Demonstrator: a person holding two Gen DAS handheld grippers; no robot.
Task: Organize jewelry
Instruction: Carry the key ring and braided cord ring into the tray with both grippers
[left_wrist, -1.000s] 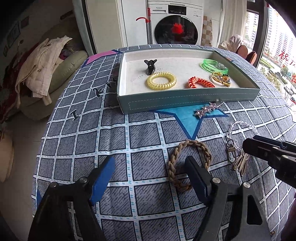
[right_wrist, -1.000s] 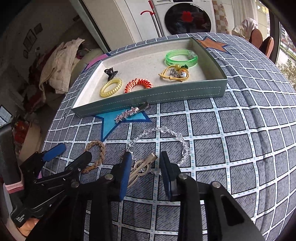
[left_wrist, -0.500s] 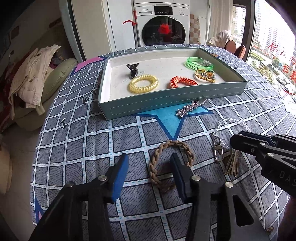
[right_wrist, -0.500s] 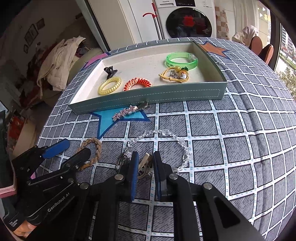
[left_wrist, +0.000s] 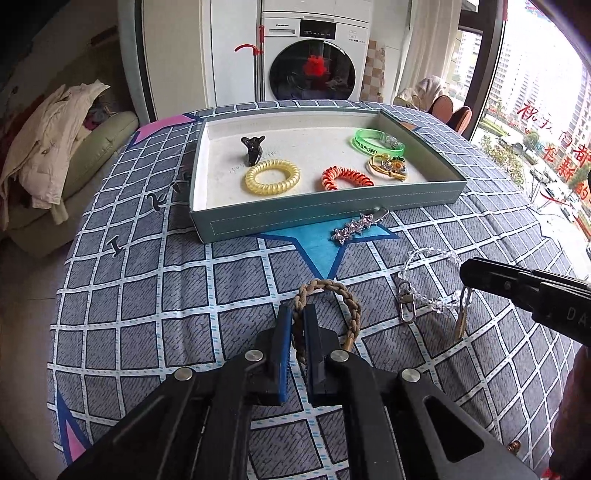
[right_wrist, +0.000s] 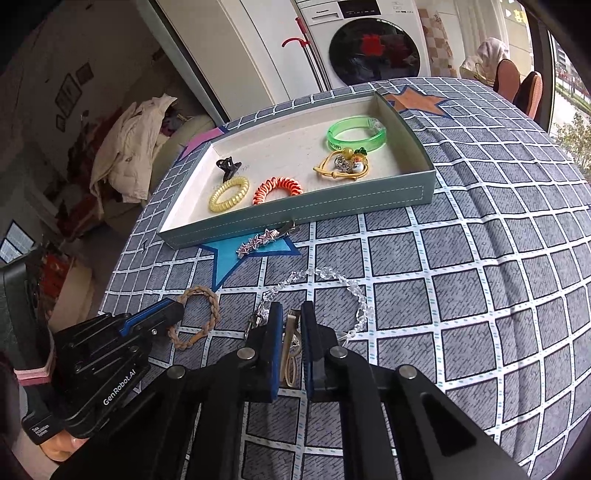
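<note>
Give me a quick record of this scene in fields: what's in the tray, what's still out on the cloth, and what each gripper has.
tray: black claw clip, yellow coil tie, orange coil tie, green bangle, gold charm piece
loose on cloth: star hair clip
left gripper: shut on braided bracelet
right gripper: shut on gold clip of crystal bead chain

Background, left wrist view. Top centre: a white front-loading washing machine (left_wrist: 314, 62) with a dark round door, set between pale cabinet panels (left_wrist: 173, 55). Left edge: a light green sofa (left_wrist: 92, 155) draped with a cream jacket (left_wrist: 48, 147), above a pale floor (left_wrist: 22, 295). Right edge: a tall window (left_wrist: 546, 110) admitting daylight, with apartment blocks outside; two orange chairs (left_wrist: 450, 110) stand before it. Right wrist view, upper left: framed pictures (right_wrist: 74, 92) on a dim wall.
</note>
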